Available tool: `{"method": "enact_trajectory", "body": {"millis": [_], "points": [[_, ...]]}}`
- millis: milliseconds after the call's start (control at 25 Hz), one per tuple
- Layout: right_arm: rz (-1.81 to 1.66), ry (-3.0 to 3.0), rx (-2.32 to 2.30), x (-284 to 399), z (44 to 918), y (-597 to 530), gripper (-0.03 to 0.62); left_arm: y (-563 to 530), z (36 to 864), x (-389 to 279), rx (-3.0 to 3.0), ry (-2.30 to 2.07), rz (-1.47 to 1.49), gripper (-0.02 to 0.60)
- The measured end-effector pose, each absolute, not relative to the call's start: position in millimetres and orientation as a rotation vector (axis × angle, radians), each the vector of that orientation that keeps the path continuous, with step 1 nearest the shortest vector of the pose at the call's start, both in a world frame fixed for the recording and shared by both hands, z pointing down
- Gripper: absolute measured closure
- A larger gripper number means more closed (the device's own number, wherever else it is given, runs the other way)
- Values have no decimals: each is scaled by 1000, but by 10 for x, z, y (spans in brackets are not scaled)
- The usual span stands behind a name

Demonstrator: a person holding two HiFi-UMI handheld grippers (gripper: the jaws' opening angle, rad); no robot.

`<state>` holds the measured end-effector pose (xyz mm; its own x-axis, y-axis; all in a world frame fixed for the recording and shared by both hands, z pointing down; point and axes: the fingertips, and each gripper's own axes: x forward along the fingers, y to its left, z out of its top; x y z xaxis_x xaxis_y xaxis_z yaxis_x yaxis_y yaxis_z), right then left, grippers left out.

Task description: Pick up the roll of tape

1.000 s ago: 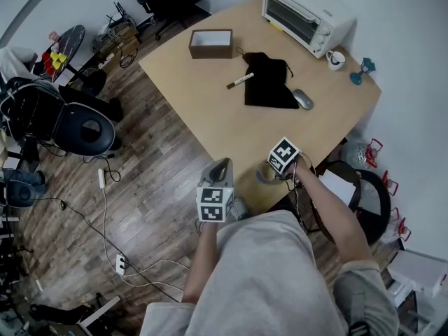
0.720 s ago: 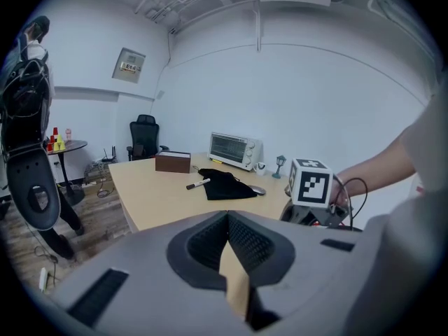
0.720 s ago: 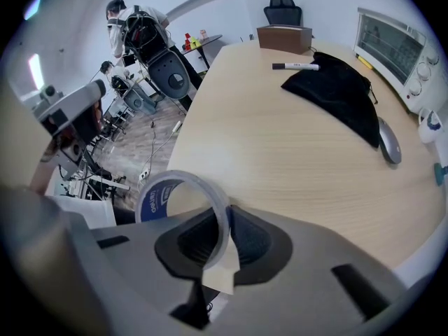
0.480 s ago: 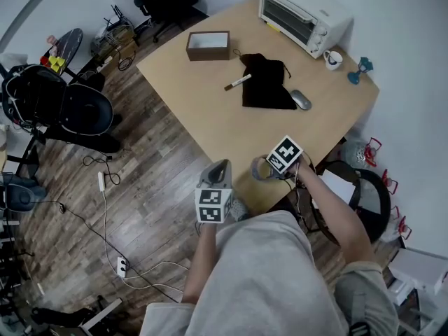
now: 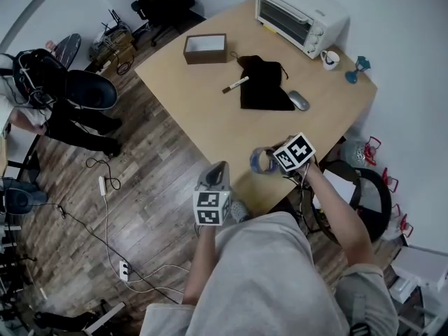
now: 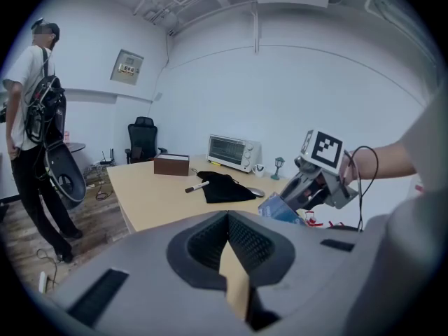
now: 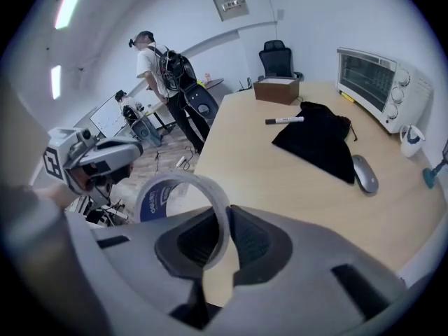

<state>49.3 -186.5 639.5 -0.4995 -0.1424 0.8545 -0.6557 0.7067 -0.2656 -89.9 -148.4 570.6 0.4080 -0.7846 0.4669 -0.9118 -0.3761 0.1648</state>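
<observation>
Right gripper has its fingers pinched on the wall of the roll of tape, holding it up in the air by the near edge of the wooden table. Left gripper hangs further left over the floor, jaws closed together, empty.

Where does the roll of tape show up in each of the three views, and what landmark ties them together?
Head view: roll of tape, near centre, slightly right.
Left gripper view: right of centre, at the tips of the right gripper.
Right gripper view: lower centre-left, clamped between that gripper's jaws.
Shared landmark: the white toaster oven.
</observation>
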Motion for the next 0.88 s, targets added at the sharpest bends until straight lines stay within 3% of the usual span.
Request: {"method": "enact_trajectory", "body": {"millis": [880], "points": [[758, -2413, 1128, 619, 5184, -2162, 548, -1577, 5330, -812, 2373, -1446, 367, 575]]}}
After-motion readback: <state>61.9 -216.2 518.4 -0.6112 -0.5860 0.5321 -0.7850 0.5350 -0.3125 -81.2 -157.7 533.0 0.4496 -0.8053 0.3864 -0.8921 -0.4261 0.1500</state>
